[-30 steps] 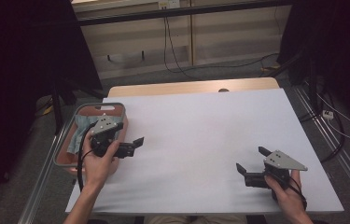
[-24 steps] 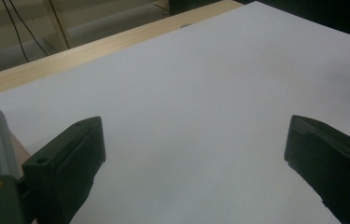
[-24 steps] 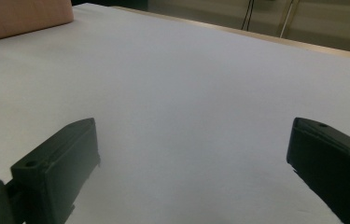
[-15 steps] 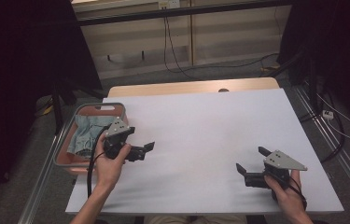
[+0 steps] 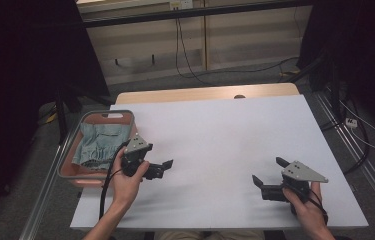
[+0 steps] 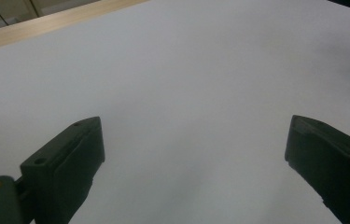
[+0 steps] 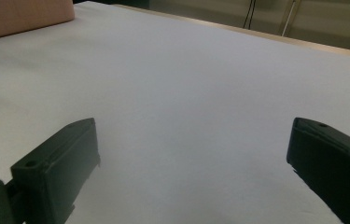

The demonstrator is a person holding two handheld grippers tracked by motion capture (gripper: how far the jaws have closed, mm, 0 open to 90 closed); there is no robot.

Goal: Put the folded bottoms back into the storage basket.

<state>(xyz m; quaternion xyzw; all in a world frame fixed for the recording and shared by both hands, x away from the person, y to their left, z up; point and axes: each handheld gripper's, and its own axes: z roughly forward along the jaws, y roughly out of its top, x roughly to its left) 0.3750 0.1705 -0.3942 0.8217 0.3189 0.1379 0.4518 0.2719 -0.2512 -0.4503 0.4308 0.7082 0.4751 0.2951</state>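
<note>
Both grippers hold nothing, fingers wide apart: left gripper [image 5: 161,169] hovers beside the basket [image 5: 70,162]; next, I'd guess, it grabs the blue cloth [image 5: 97,145]; right gripper [image 5: 269,179] rests on the tabletop [image 5: 225,135].

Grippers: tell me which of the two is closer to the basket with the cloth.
The left gripper. It is just right of the pink basket holding the blue-grey cloth; the right gripper sits near the table's opposite side.
</note>
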